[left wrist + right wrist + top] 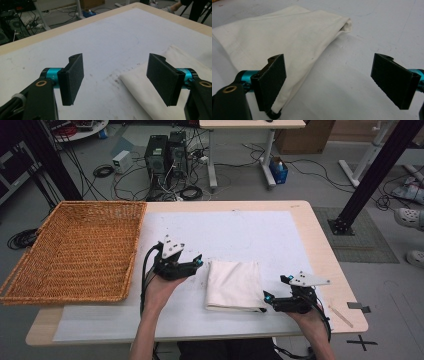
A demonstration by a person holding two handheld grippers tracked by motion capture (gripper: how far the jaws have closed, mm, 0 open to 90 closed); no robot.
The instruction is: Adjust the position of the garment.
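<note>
A folded cloth [234,285] is laid at the lower centre of the high view, on the white sheet [235,232] covering the table [327,265]. A basket [75,250] is placed at the left of the frame, well apart from the cloth.

The step in hand is judged to be the approach to a grasp: both grippers are set at opposite sides of the cloth, and nothing is held.

The left gripper [192,265] is positioned just beside the cloth's upper left corner. In the left gripper view its jaws are spread wide, with the cloth's corner [132,77] seen beneath the right-hand jaw.

The right gripper [267,301] is positioned at the cloth's lower right corner. In the right gripper view its jaws are also spread wide; the left-hand jaw is seen over the cloth's edge [294,82]. Whether the edge is touched cannot be told.

For the next move, it is judged that each gripper must be lowered so that one jaw passes under the cloth's edge before closure.
</note>
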